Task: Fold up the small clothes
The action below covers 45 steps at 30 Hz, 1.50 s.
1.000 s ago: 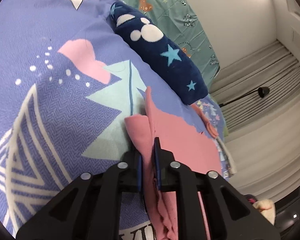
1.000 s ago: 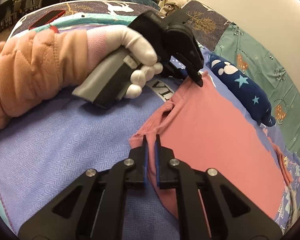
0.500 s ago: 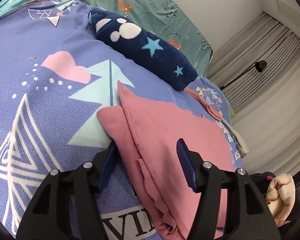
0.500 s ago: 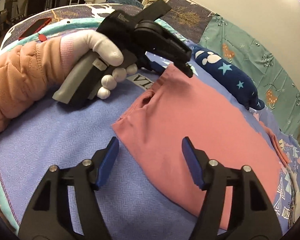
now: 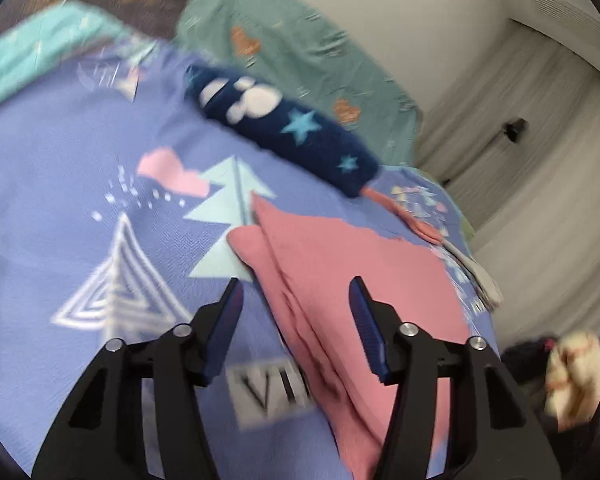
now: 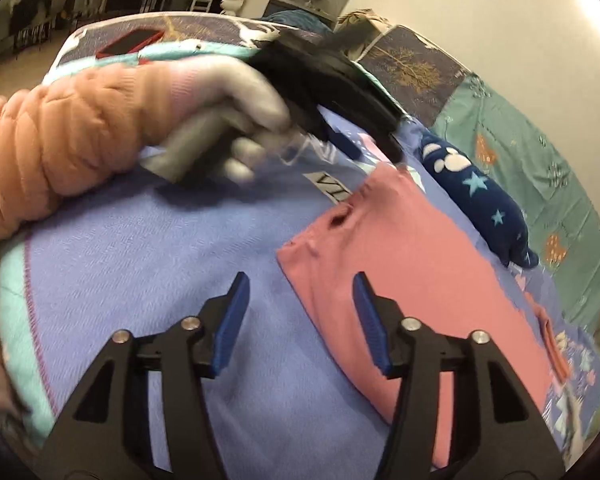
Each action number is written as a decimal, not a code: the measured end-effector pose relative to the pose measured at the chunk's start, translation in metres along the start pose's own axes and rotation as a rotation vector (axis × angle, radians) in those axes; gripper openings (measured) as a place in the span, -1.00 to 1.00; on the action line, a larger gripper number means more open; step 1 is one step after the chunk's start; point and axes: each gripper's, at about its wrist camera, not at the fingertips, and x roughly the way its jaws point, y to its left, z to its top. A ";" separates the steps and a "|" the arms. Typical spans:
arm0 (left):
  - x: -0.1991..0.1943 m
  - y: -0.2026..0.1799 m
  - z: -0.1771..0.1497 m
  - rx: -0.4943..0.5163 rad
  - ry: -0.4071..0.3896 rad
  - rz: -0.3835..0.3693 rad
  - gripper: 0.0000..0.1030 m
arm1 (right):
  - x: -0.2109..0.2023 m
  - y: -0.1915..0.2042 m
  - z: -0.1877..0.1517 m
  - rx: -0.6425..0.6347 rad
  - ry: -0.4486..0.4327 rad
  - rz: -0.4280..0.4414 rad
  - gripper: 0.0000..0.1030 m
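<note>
A pink garment (image 5: 364, 276) lies folded flat on the purple patterned blanket (image 5: 60, 184); it also shows in the right wrist view (image 6: 412, 264). My left gripper (image 5: 296, 324) is open and empty, raised above the garment's near edge. My right gripper (image 6: 300, 318) is open and empty, above the blanket at the garment's corner. The left gripper also shows in the right wrist view (image 6: 352, 96), blurred, held by a gloved hand (image 6: 236, 92).
A navy rolled cloth with stars (image 5: 284, 132) lies beyond the garment, also in the right wrist view (image 6: 480, 196). A green sheet (image 5: 300, 48) lies behind it. A red phone (image 6: 130, 42) lies at the far bed end. Curtains (image 5: 540, 184) hang at the right.
Both grippers let go of the pink garment, opened wide and drew back and up. The garment stays folded on the blanket.
</note>
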 end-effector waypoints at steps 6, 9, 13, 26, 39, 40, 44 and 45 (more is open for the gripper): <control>-0.046 -0.054 -0.061 0.236 0.117 -0.214 -0.17 | -0.010 -0.055 -0.019 0.277 0.048 -0.026 0.30; -0.040 -0.072 -0.080 0.327 0.181 -0.237 -0.17 | -0.014 -0.074 -0.030 0.398 0.073 -0.049 0.30; -0.012 -0.079 -0.090 0.399 0.296 -0.186 -0.14 | -0.025 -0.080 -0.040 0.486 0.082 -0.048 0.31; 0.015 -0.079 -0.098 0.484 0.495 -0.352 -0.49 | -0.042 -0.080 -0.056 0.536 0.076 -0.078 0.39; -0.021 -0.050 -0.102 0.447 0.426 -0.221 -0.85 | -0.010 -0.029 -0.026 0.242 0.086 -0.042 0.45; -0.025 -0.048 -0.099 0.432 0.399 -0.201 -0.57 | -0.007 -0.024 -0.024 0.210 0.087 -0.044 0.45; -0.032 -0.028 -0.075 0.283 0.252 -0.126 0.02 | 0.012 0.014 -0.010 0.005 0.085 -0.061 0.47; -0.030 -0.021 -0.068 0.224 0.219 -0.128 0.02 | 0.017 0.020 -0.007 -0.021 0.093 -0.070 0.47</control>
